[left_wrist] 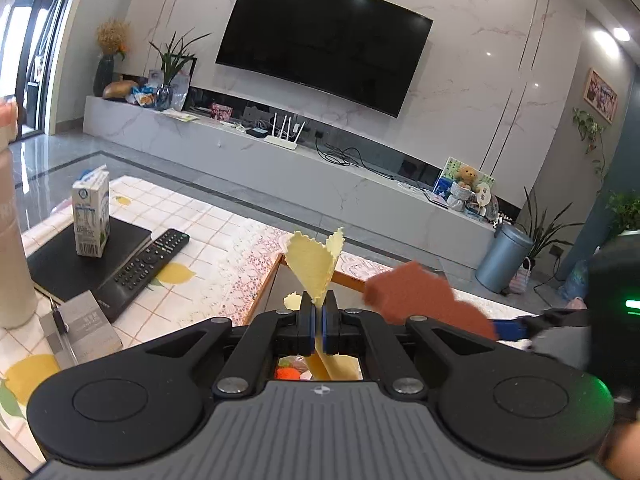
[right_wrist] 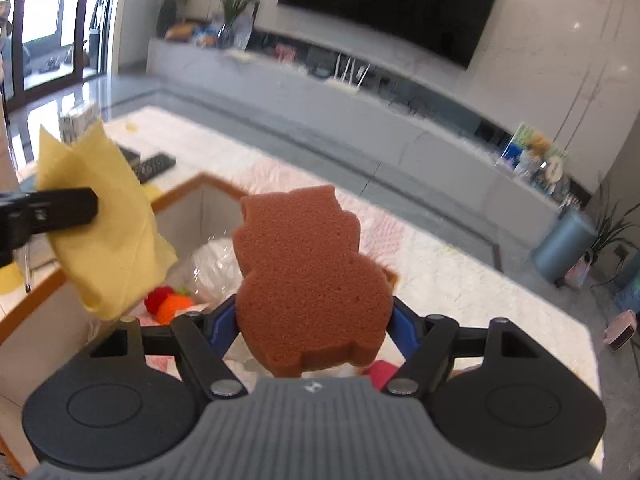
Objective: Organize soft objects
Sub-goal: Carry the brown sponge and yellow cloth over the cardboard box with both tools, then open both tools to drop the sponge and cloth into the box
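Left gripper (left_wrist: pixel 319 308) clamps yellow cloth (left_wrist: pixel 314 266); right gripper (right_wrist: pixel 314 320) grips brown sponge (right_wrist: pixel 308 276). Only right wrist view shows box (right_wrist: pixel 188 216) contents clearly.

Both views are fisheye cameras, each riding on a hand-held gripper and looking forward along its jaws, tilted down over the desk (left_wrist: pixel 224 240) toward the far wall with the television (left_wrist: pixel 324 38). The left wrist view sits close behind its own jaws, with the yellow cloth (left_wrist: pixel 314 268) right at the lens. The right wrist view sits as close behind the brown sponge (right_wrist: pixel 308 280). They share the open box (right_wrist: pixel 188 208), the television wall, and each other's load: sponge at right, cloth at left.
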Demonstrator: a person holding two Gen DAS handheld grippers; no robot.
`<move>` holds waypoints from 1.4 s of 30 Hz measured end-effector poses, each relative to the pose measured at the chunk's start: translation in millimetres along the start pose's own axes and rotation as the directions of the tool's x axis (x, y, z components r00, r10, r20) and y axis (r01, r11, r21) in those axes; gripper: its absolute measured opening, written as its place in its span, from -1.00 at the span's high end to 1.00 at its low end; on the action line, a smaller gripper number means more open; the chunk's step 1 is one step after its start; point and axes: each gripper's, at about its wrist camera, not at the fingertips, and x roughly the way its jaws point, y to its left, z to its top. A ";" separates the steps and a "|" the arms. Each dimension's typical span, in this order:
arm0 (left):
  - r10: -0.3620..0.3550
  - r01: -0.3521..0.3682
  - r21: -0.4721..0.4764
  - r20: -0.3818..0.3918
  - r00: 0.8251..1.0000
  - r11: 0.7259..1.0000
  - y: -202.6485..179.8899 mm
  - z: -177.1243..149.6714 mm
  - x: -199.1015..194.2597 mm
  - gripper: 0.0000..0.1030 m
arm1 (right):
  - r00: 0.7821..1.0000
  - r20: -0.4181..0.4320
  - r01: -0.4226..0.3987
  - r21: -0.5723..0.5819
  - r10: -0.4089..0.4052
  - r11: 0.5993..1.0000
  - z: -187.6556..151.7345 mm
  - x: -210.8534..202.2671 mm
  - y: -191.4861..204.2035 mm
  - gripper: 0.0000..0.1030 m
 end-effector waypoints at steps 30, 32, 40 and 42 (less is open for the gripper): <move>-0.193 0.193 0.024 -0.028 0.981 0.981 -34.1 2.4 -1.4 0.94 | 0.997 -0.035 -0.074 -0.017 0.073 0.997 -11.8 -46.5 -43.5 -0.95; -0.222 0.224 0.054 -0.045 0.974 0.973 -44.2 0.7 5.0 0.94 | 0.998 0.000 -0.058 0.013 0.058 0.998 -20.0 -62.5 -62.5 -0.95; -0.189 0.202 0.151 -0.096 0.977 0.968 -73.3 -22.7 29.8 0.93 | 0.996 0.056 0.060 0.150 -0.069 0.987 -56.9 -110.6 -152.9 -0.95; -0.166 0.184 0.192 -0.103 0.981 0.964 -76.3 -25.6 30.8 0.87 | 0.992 0.025 0.118 0.190 -0.125 0.975 -67.0 -113.5 -177.4 -0.95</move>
